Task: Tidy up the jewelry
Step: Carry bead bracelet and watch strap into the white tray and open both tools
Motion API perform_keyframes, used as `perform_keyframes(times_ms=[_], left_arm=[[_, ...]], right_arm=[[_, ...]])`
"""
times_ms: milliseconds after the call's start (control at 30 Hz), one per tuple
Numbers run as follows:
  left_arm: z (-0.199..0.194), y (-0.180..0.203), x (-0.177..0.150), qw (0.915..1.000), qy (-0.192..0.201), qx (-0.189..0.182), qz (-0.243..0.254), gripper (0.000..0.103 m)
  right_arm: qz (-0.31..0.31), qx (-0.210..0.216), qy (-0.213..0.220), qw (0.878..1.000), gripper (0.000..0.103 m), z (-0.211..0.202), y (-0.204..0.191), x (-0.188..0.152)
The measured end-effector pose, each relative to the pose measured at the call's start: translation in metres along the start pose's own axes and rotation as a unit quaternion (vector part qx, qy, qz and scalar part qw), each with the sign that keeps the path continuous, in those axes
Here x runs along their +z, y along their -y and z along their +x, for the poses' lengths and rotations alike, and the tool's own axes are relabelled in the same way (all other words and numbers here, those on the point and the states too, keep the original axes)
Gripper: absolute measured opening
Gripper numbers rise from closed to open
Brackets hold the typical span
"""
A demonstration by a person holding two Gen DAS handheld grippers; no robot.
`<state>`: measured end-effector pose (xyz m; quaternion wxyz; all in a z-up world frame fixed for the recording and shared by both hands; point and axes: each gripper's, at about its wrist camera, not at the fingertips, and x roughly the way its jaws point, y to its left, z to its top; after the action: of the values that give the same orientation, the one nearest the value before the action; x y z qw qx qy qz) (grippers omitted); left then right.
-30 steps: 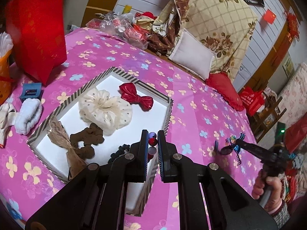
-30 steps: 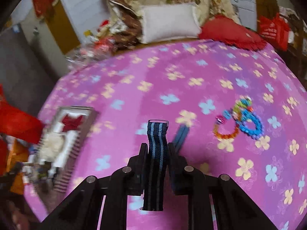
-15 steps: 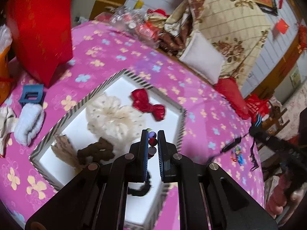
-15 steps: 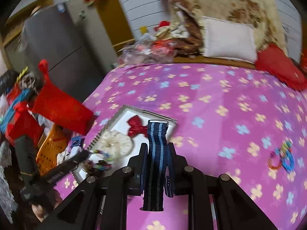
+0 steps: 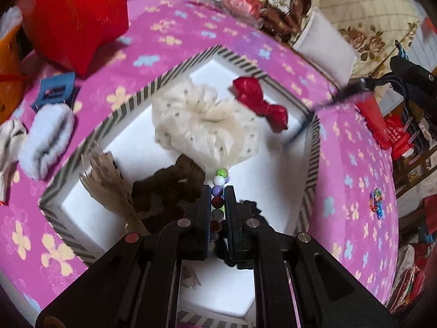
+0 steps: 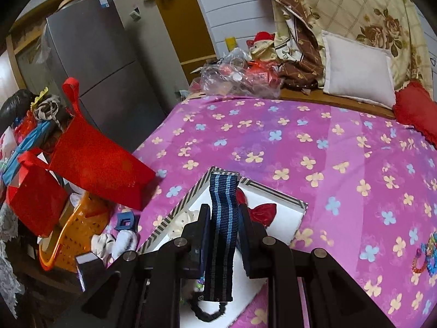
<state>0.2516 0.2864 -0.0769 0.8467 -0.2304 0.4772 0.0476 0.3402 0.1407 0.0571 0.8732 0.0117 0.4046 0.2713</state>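
My left gripper point(image 5: 217, 191) is shut on a string of coloured beads point(image 5: 220, 180) and hangs low over the striped-rim white tray point(image 5: 174, 73). In the tray lie a cream scrunchie point(image 5: 202, 125), a red bow point(image 5: 259, 101), a brown scrunchie point(image 5: 161, 191), a tan bow point(image 5: 109, 180) and a black hair tie point(image 5: 251, 210). My right gripper point(image 6: 222, 213) is shut on a navy strap with light blue stripes point(image 6: 221, 227), over the tray's near end point(image 6: 273, 191). The same gripper shows at the right edge point(image 5: 357, 84) of the left wrist view.
Red bags point(image 6: 92, 161) and an orange basket point(image 6: 73, 235) stand left of the tray, with a blue claw clip point(image 5: 54, 90) and white fluffy items point(image 5: 46, 142). Bead bracelets point(image 6: 426, 251) lie on the pink flowered cloth point(image 6: 300, 142) at right. Pillows point(image 6: 357, 71) and clutter line the far edge.
My left gripper has sunk closer to the tray with the beads. My right gripper has swung left from the bracelets to over the tray, carrying the strap.
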Motion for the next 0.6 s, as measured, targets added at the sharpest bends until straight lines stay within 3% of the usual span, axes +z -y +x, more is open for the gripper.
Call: perform_keyframes(times_ms=[100, 267, 467, 600], left_arm=[[0.002, -0.004, 0.0, 0.9999, -0.008, 0.007, -0.012, 0.008], [-0.01, -0.007, -0.002, 0.9998, 0.001, -0.012, -0.016, 0.011], [-0.027, -0.002, -0.001, 0.9984, 0.031, -0.044, -0.013, 0.038], [-0.034, 0.004, -0.002, 0.998, 0.048, -0.041, -0.004, 0.045]], right_arm=[[-0.008, -0.02, -0.026, 0.999, 0.019, 0.026, 0.003, -0.016], [0.02, -0.021, -0.093, 0.995, 0.019, 0.075, 0.024, -0.048], [0.03, -0.009, -0.121, 0.992, 0.019, 0.097, 0.031, -0.07], [0.029, -0.026, -0.125, 0.991, 0.019, 0.103, 0.032, -0.078]])
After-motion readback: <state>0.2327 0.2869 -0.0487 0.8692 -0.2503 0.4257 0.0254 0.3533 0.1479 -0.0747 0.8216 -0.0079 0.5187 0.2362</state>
